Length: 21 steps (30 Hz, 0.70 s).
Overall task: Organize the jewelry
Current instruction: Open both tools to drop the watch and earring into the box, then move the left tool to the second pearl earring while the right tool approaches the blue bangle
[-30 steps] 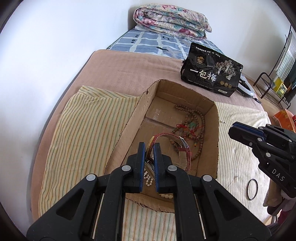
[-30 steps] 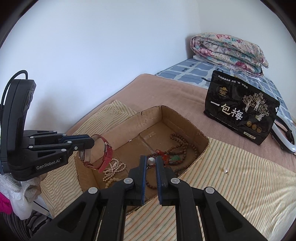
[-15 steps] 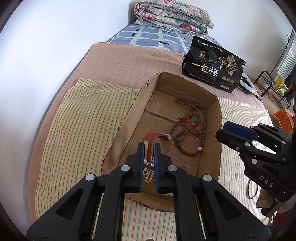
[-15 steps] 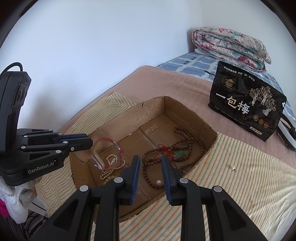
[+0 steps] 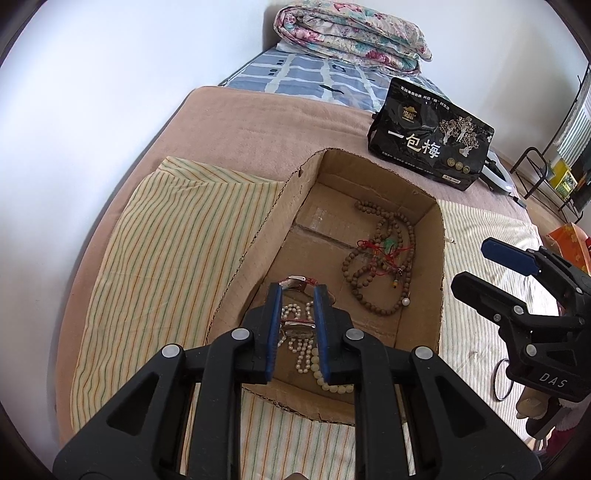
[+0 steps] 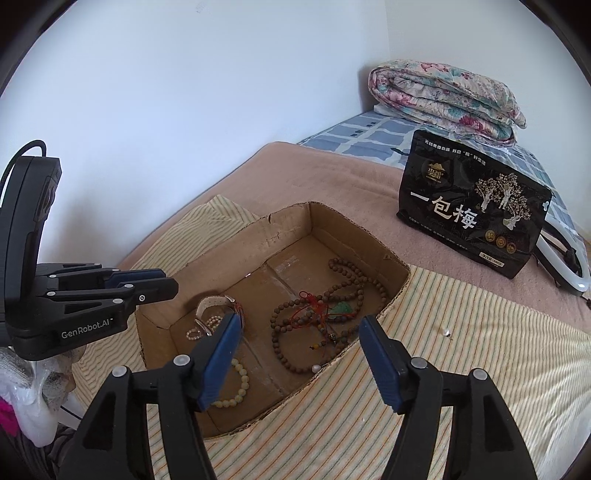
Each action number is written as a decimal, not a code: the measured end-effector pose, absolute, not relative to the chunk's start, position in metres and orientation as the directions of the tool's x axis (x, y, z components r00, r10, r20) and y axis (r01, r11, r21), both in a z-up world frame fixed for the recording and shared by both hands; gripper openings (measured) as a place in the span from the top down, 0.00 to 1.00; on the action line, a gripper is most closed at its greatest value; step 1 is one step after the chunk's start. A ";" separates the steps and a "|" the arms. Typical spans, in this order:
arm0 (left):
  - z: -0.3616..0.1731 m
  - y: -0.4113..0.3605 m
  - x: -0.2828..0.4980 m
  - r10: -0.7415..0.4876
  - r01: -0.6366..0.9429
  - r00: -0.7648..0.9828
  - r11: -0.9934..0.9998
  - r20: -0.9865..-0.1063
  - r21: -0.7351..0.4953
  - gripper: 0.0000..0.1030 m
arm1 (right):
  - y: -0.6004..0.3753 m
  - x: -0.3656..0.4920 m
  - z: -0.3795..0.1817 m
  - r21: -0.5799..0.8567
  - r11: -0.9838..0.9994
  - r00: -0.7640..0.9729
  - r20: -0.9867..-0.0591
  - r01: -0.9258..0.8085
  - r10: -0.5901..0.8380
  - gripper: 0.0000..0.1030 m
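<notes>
An open cardboard box (image 5: 441,258) (image 6: 288,229) lies on the bed. Inside lie a brown bead necklace with red cord and a green pendant (image 5: 384,258) (image 6: 325,314), a red-strap watch (image 5: 299,284) (image 6: 218,306), a pearl string (image 5: 299,343) and a pale bead bracelet (image 6: 236,387). My left gripper (image 5: 297,325) is open and empty over the box's near end, above the watch and pearls. My right gripper (image 6: 299,354) is wide open and empty over the box's right edge. It also shows in the left wrist view (image 5: 480,266).
A black snack bag (image 5: 430,140) (image 6: 472,214) stands behind the box. A folded floral quilt (image 5: 351,33) lies at the far end. A small pearl (image 6: 446,331) and a black ring (image 5: 503,380) lie on the striped cloth (image 5: 166,258) right of the box. A white wall runs along the left.
My left gripper opened and the red-strap watch dropped into the box. My right gripper opened wide, and the bead necklace it let go lies in the box.
</notes>
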<state>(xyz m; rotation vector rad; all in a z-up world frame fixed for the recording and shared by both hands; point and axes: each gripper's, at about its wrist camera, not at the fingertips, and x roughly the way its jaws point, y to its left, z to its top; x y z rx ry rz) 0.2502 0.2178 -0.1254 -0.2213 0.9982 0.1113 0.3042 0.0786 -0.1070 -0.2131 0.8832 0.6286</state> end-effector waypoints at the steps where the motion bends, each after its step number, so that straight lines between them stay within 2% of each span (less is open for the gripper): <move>1: -0.125 0.217 0.250 -0.010 -0.192 0.539 0.972 -0.842 -0.135 0.85 | 0.076 0.304 -0.106 0.075 0.804 0.476 -0.772 -0.590 0.421 0.26; 4: -0.123 0.214 0.250 -0.016 -0.181 0.543 0.974 -0.839 -0.136 0.85 | 0.070 0.302 -0.101 0.067 0.812 0.495 -0.763 -0.580 0.416 0.16; 9: -0.117 0.205 0.249 -0.019 -0.154 0.557 0.980 -0.831 -0.125 0.83 | 0.055 0.297 -0.091 0.039 0.829 0.524 -0.758 -0.558 0.389 0.07; 10: -0.115 0.203 0.249 -0.027 -0.149 0.561 0.980 -0.828 -0.132 0.73 | 0.050 0.296 -0.089 0.034 0.831 0.531 -0.755 -0.555 0.386 0.04; 12: -0.111 0.200 0.247 -0.044 -0.139 0.577 0.979 -0.816 -0.150 0.60 | 0.038 0.293 -0.084 0.027 0.837 0.543 -0.750 -0.547 0.379 0.02; 21: -0.097 0.171 0.248 -0.064 -0.078 0.599 0.987 -0.798 -0.137 0.60 | -0.038 0.281 -0.067 -0.007 0.886 0.591 -0.748 -0.463 0.303 0.00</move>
